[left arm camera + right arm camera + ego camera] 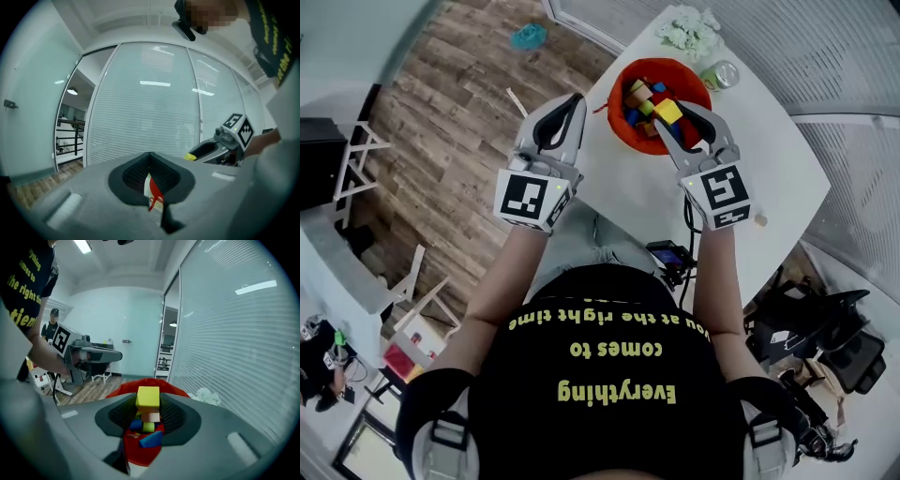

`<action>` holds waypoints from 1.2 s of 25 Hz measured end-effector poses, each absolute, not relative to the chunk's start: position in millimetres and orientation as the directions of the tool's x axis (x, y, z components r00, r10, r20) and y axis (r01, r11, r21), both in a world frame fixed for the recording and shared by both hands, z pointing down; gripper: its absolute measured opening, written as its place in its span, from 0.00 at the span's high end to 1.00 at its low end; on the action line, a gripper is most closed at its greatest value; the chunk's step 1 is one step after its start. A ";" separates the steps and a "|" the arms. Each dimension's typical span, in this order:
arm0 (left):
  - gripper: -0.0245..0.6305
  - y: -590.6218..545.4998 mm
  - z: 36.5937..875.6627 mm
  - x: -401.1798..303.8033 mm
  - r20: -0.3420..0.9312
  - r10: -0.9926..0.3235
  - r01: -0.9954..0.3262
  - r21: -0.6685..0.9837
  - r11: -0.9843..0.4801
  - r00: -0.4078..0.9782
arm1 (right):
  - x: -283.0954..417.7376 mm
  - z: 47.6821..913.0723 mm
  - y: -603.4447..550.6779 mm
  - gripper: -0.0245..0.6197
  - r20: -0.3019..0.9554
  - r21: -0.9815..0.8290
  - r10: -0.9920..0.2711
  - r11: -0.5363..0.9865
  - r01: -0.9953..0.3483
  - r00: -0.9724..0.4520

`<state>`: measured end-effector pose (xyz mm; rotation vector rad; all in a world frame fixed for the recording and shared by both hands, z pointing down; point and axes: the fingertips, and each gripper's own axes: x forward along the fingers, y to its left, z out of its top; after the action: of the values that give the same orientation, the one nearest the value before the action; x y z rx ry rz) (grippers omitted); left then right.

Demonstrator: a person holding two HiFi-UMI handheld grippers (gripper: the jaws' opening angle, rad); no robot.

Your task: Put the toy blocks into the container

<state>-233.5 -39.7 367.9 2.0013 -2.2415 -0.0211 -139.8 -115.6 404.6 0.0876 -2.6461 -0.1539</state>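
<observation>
Right claw (673, 116) is clamped on a yellow cube block (148, 398), pads pressing on both sides. Block sits directly above the orange-red container (676, 64), over its open mouth and apart from the pile inside. Claw tilts down toward the container.

Left claw (575, 101): jaws narrow, tips together, nothing gripped. It's just left of the container, off the tabletop (637, 187) edge and above the wood floor (459, 112), pointing roughly level. In the left gripper view, only a sliver of white tabletop and red container fabric shows through the slit below the tips.

Container contents: a loose pile of toy blocks (642, 101). The right gripper view picks out a pinkish one (151, 417), a green one (148, 426) and a blue one (151, 439) right under the held cube. More colours show from the head view, shapes too small to call.

Around the container on the tabletop:
- glass jar (720, 75) just right of it, apart from the rim
- white flower bunch (689, 31) beyond it, near the far edge
- small tan piece (759, 220) well to the near-right, can't tell if it's a block

Teal object (528, 36) lies on the floor, well left of the container.
</observation>
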 end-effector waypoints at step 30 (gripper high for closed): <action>0.97 -38.6 354.3 -228.3 0.056 -0.994 -0.992 0.083 0.095 -0.091 | -136.5 400.2 -132.3 0.95 0.410 0.140 -0.166 0.983 -0.118 -0.897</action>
<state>-228.3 -38.6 354.3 2.0500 -2.2509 -0.0361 -136.5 -132.3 400.2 0.2021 -2.6966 -0.1552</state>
